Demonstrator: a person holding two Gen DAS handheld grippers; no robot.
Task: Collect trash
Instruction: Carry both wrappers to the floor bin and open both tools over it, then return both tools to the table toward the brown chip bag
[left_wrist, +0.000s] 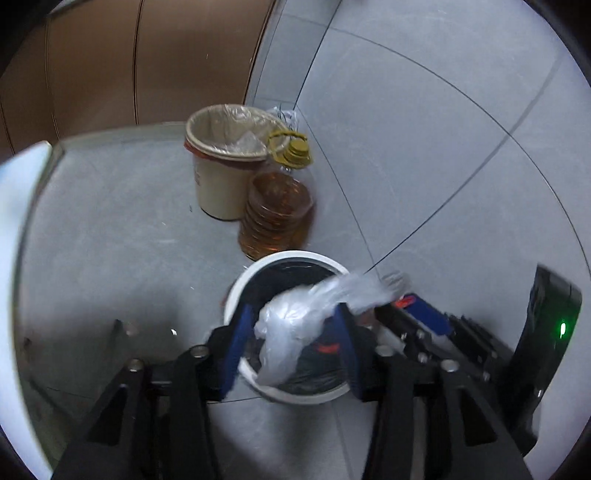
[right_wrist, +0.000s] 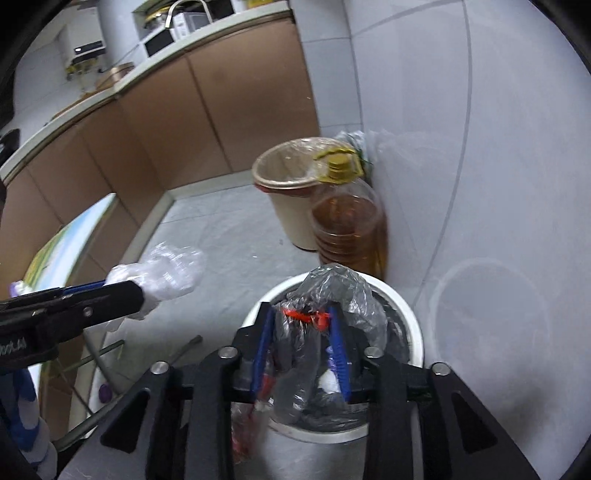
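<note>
Left wrist view shows the left gripper (left_wrist: 291, 343) spread around a crumpled clear plastic bag (left_wrist: 291, 328) over the white round bin (left_wrist: 236, 295), the right gripper (right_wrist: 301, 350) part-open about a grey plastic wrapper (right_wrist: 332, 291) at that bin's rim; both pieces appear to be at release, not yet dropped.

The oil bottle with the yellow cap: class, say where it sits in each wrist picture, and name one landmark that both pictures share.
Left wrist view: the oil bottle stands just above centre, on the floor, right of the beige bin and beyond the white bin.
Right wrist view: it is right of centre, against the wall, between the same two bins.
Shared landmark: the beige bin with its clear liner.
</note>
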